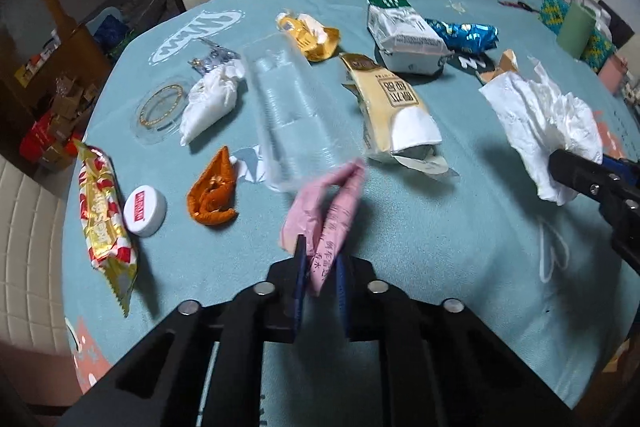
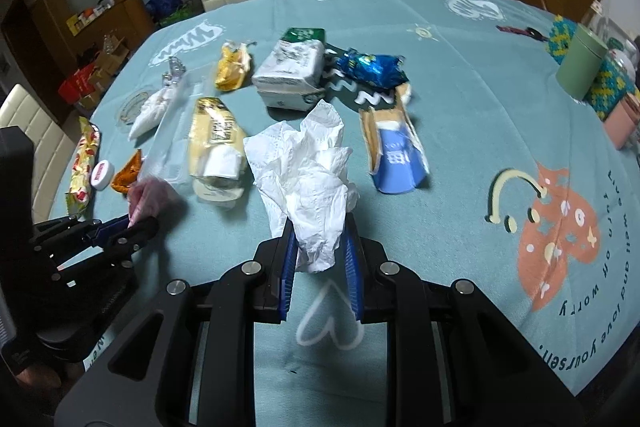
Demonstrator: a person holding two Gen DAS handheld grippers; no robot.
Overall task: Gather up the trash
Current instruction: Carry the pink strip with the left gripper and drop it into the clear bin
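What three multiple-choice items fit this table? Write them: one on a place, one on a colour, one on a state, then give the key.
1. Where does the white bottle cap lie?
A. Beside the red and gold snack wrapper
B. On top of the milk carton
C. On a chair seat

2. What colour is the wrapper in the left claw?
A. Green
B. Pink
C. Black

3. What state is the right claw in?
A. Open and empty
B. Shut on a blue carton
C. Shut on the crumpled white tissue

Key: 1 A, the cap sits right next to that wrapper near the edge of the table. 2 B, the pink wrapper sticks out between the left claw's pads. 3 C, the tissue bunches up between the blue pads, lifted off the cloth.
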